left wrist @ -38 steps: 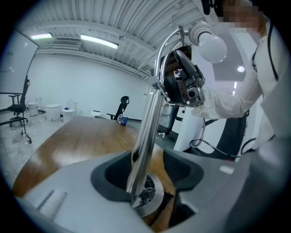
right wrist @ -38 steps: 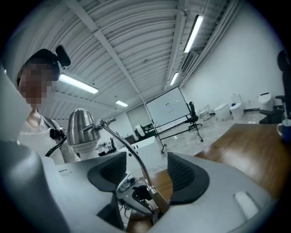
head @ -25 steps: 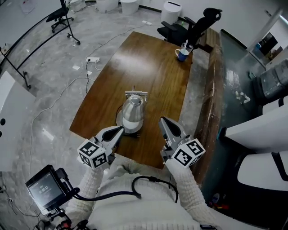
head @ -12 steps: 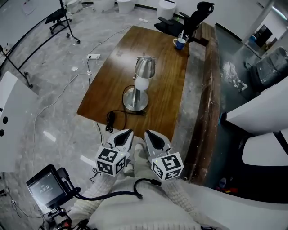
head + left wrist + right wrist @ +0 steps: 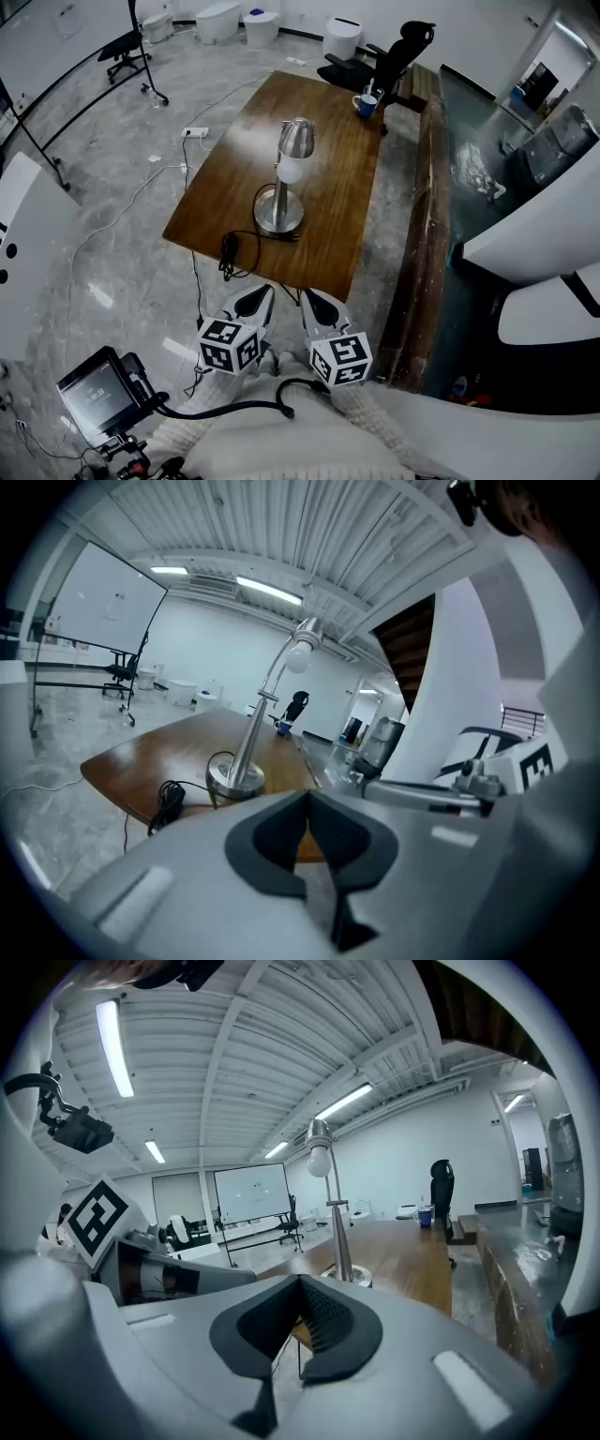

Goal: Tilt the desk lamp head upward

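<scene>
Left of the brushed-metal desk lamp (image 5: 286,183), a black power cord with its plug block (image 5: 230,248) lies bunched near the edge of the brown wooden worktop (image 5: 328,178) and trails off toward the floor. On the person's side of the lamp and well apart from it, the left tool (image 5: 261,294) is clenched on nothing, pads together. The lamp stands upright on its round base (image 5: 278,216) about mid-worktop, its bell-shaped metal head (image 5: 297,139) topping the stem with the white bulb (image 5: 291,171) showing beneath, so the head looks aimed downward and a little aside. Whether that is as high as it should go I cannot settle: the scene fits tools coming in to lift the head as well as tools drawn off after lifting it. Equally far from the lamp, the right tool (image 5: 311,300) is likewise clenched and empty. Beyond the lamp to the right stands a blue mug (image 5: 362,103). As I judge it, a push high on the head over so small a base could tip or skid the lamp, and the loose cord could snag a tool and drag it.
</scene>
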`<state>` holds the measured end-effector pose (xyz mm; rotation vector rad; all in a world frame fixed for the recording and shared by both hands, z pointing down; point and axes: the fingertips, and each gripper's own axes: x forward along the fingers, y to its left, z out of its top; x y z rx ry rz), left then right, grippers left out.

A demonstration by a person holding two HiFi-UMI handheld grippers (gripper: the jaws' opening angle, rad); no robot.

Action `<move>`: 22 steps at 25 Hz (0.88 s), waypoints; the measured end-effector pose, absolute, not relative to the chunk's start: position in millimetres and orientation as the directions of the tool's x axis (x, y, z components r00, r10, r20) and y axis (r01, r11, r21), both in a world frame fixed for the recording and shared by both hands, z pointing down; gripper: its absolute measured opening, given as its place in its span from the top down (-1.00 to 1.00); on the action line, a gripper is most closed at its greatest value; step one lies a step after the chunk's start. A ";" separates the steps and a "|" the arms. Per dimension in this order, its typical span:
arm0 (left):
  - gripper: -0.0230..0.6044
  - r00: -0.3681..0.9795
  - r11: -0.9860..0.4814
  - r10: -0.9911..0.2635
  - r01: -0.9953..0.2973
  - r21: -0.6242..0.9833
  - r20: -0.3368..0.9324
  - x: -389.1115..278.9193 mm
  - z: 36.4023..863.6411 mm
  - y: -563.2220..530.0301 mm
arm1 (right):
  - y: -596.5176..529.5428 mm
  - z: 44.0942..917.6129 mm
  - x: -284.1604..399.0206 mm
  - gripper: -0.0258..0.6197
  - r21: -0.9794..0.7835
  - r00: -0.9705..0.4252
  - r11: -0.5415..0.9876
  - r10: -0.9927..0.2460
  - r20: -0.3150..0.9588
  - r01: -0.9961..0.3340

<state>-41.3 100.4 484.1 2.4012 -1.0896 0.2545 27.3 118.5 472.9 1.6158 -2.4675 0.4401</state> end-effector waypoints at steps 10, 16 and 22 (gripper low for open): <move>0.90 0.671 -0.598 -0.652 -0.741 0.304 0.352 -22.2 479.4 102.7 | 115.6 467.4 23.8 0.93 -0.135 -0.449 0.429 -0.846 0.287 -0.893; 0.90 0.666 -0.585 -0.662 -0.746 0.319 0.343 -26.8 474.0 97.5 | 112.7 467.7 20.0 0.93 -0.140 -0.476 0.455 -0.828 0.297 -0.879; 0.90 0.671 -0.584 -0.656 -0.742 0.329 0.346 -25.5 476.6 94.7 | 110.6 470.3 19.8 0.93 -0.148 -0.482 0.460 -0.821 0.304 -0.876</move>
